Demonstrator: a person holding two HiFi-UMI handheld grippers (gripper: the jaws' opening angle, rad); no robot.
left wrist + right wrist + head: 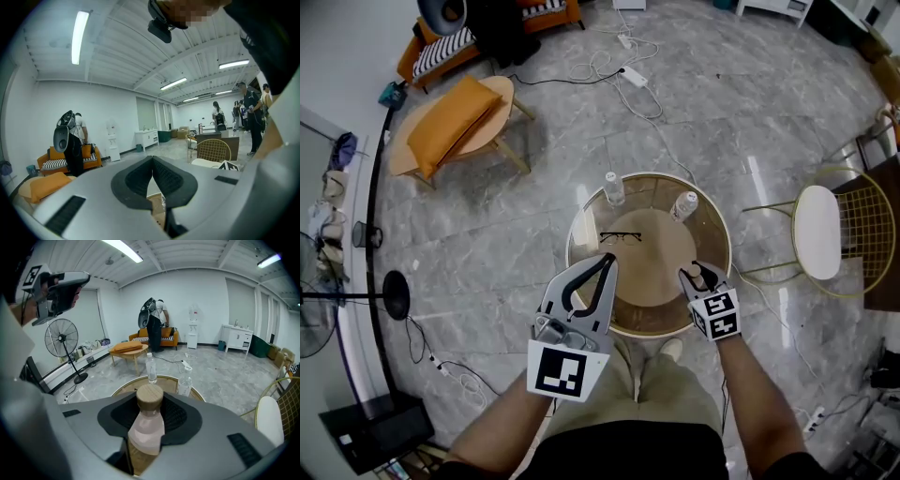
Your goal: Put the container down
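— Over the round glass-topped table (719, 230), status?
— My right gripper (149, 416) clamps the pale pink cork-lidded container (145, 430), upright above the table's near side; left gripper (153, 161) closed, empty. I'd lower vertically and release only once seated.

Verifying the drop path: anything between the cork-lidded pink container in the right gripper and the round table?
Nothing visible. The right gripper holds the cork-lidded pink container over bare wood of the round glass-rimmed table; two clear plastic bottles and black-framed glasses sit at its far side.
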